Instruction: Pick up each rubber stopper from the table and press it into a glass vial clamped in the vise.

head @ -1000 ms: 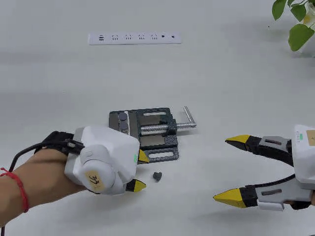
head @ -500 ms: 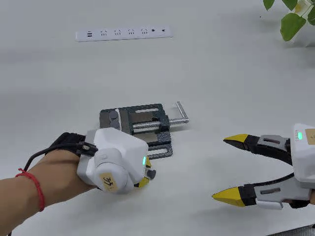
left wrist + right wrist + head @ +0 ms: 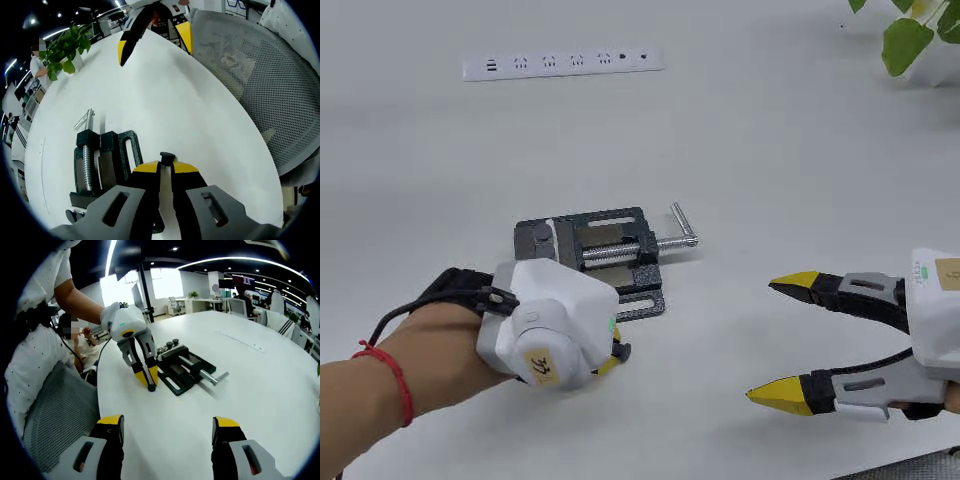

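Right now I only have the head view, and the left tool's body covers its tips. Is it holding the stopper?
Observer: Yes. In the left gripper view the left tool is shut on the rubber stopper, which pokes out past the tool's end.
Operator: Is it clear of the table?
Observer: I cannot tell. The right gripper view shows the tool pointing down, with the stopper at or just above the table, beside the vise.

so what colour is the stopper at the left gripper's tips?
Dark grey, near black; the rubber stopper shows best in the left gripper view.
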Tool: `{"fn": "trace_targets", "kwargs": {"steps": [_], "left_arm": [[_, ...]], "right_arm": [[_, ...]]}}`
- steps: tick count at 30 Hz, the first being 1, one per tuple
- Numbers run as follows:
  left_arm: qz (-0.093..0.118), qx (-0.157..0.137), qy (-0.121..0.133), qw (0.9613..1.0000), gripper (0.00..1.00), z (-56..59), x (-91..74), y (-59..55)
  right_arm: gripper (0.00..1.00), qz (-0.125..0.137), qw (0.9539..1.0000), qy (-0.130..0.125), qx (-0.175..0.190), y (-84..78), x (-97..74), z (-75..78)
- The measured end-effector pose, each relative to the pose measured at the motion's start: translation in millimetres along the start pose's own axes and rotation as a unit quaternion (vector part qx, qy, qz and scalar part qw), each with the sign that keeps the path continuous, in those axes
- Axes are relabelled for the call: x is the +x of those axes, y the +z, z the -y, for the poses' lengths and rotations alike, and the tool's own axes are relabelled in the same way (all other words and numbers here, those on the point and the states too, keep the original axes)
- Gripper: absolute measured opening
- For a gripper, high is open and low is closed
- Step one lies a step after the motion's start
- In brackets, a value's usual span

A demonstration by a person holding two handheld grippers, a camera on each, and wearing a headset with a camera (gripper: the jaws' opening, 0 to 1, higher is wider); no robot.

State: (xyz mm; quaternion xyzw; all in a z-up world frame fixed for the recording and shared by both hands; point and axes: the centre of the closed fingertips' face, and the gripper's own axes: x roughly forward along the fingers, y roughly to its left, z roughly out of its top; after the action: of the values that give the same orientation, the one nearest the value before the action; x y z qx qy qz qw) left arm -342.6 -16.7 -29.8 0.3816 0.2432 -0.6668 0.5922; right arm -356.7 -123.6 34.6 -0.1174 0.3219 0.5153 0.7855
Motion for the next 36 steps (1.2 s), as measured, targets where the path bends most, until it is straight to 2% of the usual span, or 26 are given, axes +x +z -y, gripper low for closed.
{"fn": "trace_targets", "kwargs": {"steps": [11,17,20,22,23,24,26,28,30,31,33,35,36], "left_arm": [[-0.002,0.002,0.003,1.0000,0.04,0.1,0.7,-1.4],[-0.002,-0.009,0.007,0.9999,0.04,0.4,0.4,-1.7],[0.010,-0.033,0.010,0.9993,0.04,0.9,-0.6,1.3],[0.027,-0.072,0.017,0.9969,0.04,-1.4,-4.9,6.9],[0.035,-0.087,0.021,0.9953,0.04,-2.9,-7.7,9.7],[0.053,-0.108,0.027,0.9923,0.04,-5.8,-10.6,13.4],[0.076,-0.143,0.039,0.9860,0.04,-9.8,-20.2,23.3],[0.090,-0.169,0.051,0.9802,0.04,-13.6,-28.3,27.4],[0.116,-0.201,0.062,0.9707,0.04,-17.0,-38.9,35.8],[0.131,-0.218,0.068,0.9648,0.04,-18.5,-46.3,41.3],[0.147,-0.232,0.077,0.9584,0.04,-19.3,-55.9,48.5],[0.159,-0.241,0.085,0.9535,0.04,-19.7,-65.1,50.7],[0.167,-0.250,0.089,0.9495,0.04,-20.1,-69.6,49.9]], "right_arm": [[0.69,-0.001,1.0000,0.001,0.001,1.1,2.7,-0.6],[0.68,0.000,1.0000,0.003,-0.001,3.0,4.2,-2.4],[0.68,-0.001,1.0000,0.004,-0.003,5.5,4.6,-3.7],[0.68,0.002,1.0000,0.005,-0.004,9.9,4.0,-4.6],[0.68,0.002,1.0000,0.006,-0.006,11.7,3.9,-5.0],[0.67,0.002,0.9999,0.007,-0.009,14.2,3.7,-5.6],[0.67,0.003,0.9999,0.010,-0.010,20.7,3.7,-6.3],[0.65,0.013,0.9998,0.016,-0.006,30.9,3.5,-8.8],[0.63,0.022,0.9995,0.022,-0.008,44.2,3.6,-11.7],[0.62,0.026,0.9992,0.026,-0.013,51.9,4.1,-13.3],[0.60,0.027,0.9990,0.032,-0.014,62.3,4.8,-15.6],[0.58,0.038,0.9980,0.043,-0.026,78.1,5.5,-19.7],[0.57,0.040,0.9977,0.048,-0.027,86.6,5.8,-21.5]]}}
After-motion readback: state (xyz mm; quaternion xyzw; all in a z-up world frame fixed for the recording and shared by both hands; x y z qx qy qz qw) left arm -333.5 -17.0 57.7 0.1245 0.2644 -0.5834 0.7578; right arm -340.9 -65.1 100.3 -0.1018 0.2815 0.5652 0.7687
